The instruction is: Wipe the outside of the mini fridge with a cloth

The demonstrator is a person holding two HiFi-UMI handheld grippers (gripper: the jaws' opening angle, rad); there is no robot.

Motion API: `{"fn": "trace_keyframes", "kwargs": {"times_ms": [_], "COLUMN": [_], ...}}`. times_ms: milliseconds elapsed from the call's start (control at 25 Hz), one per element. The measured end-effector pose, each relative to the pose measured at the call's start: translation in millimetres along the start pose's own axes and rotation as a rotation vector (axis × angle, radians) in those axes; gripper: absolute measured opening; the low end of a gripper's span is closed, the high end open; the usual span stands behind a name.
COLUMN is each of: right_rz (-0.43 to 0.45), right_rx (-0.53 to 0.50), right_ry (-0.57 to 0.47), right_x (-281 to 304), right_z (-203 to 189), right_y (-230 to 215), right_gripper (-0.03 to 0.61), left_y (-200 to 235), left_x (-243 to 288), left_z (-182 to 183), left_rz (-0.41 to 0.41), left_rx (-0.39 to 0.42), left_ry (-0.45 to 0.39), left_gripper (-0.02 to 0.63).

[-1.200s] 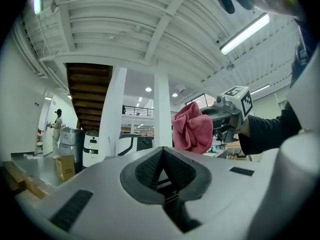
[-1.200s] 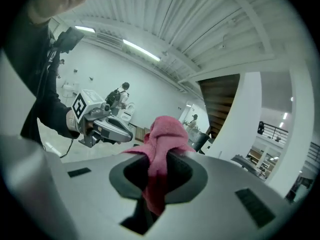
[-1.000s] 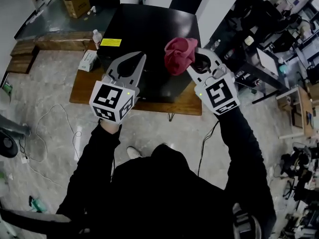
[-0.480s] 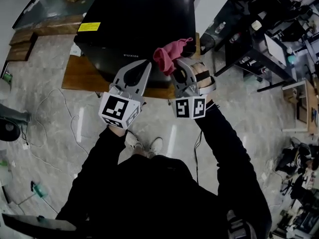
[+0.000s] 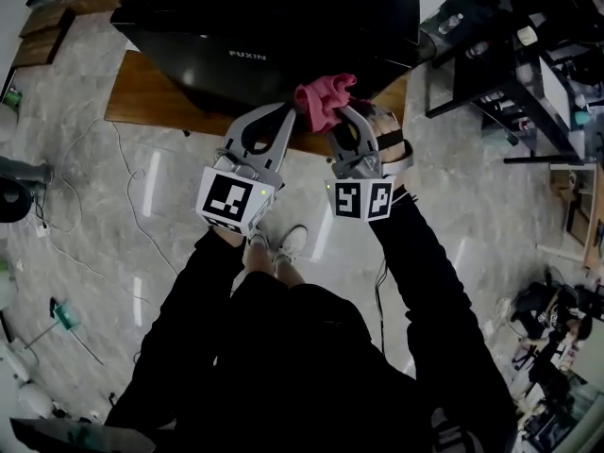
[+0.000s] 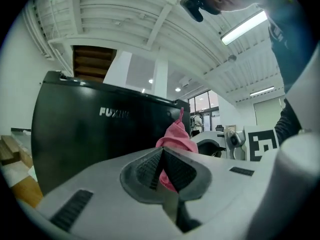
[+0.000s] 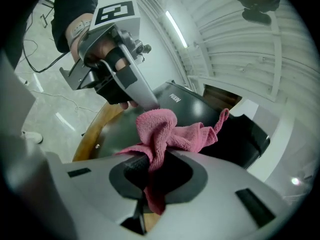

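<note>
**Desk:** Where the pink cloth (image 5: 321, 102) bunches against the mini fridge (image 5: 283, 17), what holds it?

**Photographer:** The right gripper (image 5: 342, 125). Its grey jaws are clamped on a fold of the cloth (image 7: 165, 131), a nubbly terry weave. The loose end stands up in a peak at the fridge's front lower edge. The fridge is a glossy black box with rounded corners. It has "FUXIN" in pale letters on the front and a yellow label on top.

**Desk:** And the left gripper (image 5: 283, 111)?

**Photographer:** Its jaws are pressed together, with the tip right at the cloth's left side, in front of the fridge. The left gripper view shows pink just beyond the ribbed pads, but I can't tell whether any cloth is pinched.

**Desk:** What is under the fridge?

**Photographer:** A low wooden platform (image 5: 142, 102), brown and flat, sticks out past the fridge's front and left side. A shiny, pale marbled floor (image 5: 113, 215) lies around it.

**Desk:** And the arms?

**Photographer:** Both are in black sleeves (image 5: 434, 281), reaching forward and down to the fridge's front. The grippers are side by side, with their marker cubes facing up.
</note>
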State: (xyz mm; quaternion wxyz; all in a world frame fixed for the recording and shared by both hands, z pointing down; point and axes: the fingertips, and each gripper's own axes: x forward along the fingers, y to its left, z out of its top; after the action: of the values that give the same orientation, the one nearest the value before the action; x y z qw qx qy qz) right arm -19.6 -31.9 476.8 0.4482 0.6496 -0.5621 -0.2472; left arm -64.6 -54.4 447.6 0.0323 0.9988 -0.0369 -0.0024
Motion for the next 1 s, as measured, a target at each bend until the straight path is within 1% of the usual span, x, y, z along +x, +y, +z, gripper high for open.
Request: {"fn": "trace_keyframes", "kwargs": {"times_ms": [200, 400, 560, 720, 800, 880, 920, 1000], "right_rz": [0.08, 0.166, 0.248, 0.336, 0.379, 0.426, 0.448, 0.473], "right_rx": [0.036, 0.074, 0.087, 0.085, 0.104, 0.129, 0.159, 0.252], "right_ry": [0.028, 0.074, 0.112, 0.142, 0.16, 0.196, 0.216, 0.23], "right_x": [20, 35, 46, 56, 60, 63, 63, 61], "right_z": [-44, -85, -100, -122, -133, -142, -145, -142], "right_y": [41, 88, 143, 190, 209, 226, 232, 232], "right_gripper": [0.052, 0.052, 0.052, 0.052, 0.052, 0.052, 0.052, 0.052], "left_y": [6, 14, 24, 29, 31, 29, 28, 25], "left_x": [23, 44, 37, 37, 35, 28, 25, 18], "left_z": [-59, -122, -171, -219, -234, -240, -240, -232], "left_rz": [0.022, 0.032, 0.035, 0.036, 0.048, 0.052, 0.052, 0.053], "left_rx": [-0.031, -0.086, -0.103, -0.128, -0.137, -0.136, -0.133, -0.129], "left_ry": [0.068, 0.144, 0.207, 0.297, 0.333, 0.355, 0.363, 0.364], "left_gripper": [0.005, 0.005, 0.005, 0.005, 0.005, 0.005, 0.005, 0.005]}}
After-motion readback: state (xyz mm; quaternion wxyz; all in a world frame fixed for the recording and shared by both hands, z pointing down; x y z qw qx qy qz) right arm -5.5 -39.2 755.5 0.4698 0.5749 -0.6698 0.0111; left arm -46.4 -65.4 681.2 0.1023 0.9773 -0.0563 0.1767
